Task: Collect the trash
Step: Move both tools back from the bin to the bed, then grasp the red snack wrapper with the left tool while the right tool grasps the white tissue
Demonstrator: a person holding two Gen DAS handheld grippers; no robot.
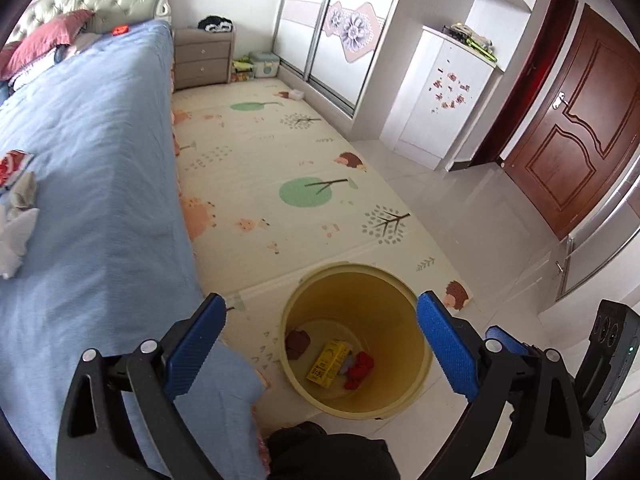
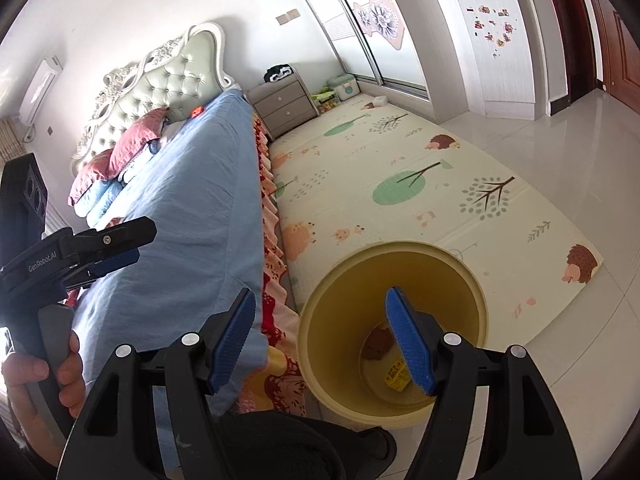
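A bedroom is shown: bed [image 1: 92, 168] left, bin [image 1: 356, 340] near, holding a yellow carton [image 1: 329, 361]. Both the left claw [image 1: 316, 344] and right claw [image 2: 322, 340] are spread apart, empty. Crumpled scraps [image 1: 16, 216] left on the bed could be overlooked.

A blue-covered bed [image 1: 92, 152] is flanked by a patterned play mat [image 1: 288, 184]; glossy white tiles [image 1: 472, 208] are lit by daylight.

In the left wrist view, the bin [image 1: 356, 340] stands at lower centre on the play mat [image 1: 280, 168], the bed [image 1: 92, 168] filling the frame's left; a carton [image 1: 329, 361] lies inside the bin.
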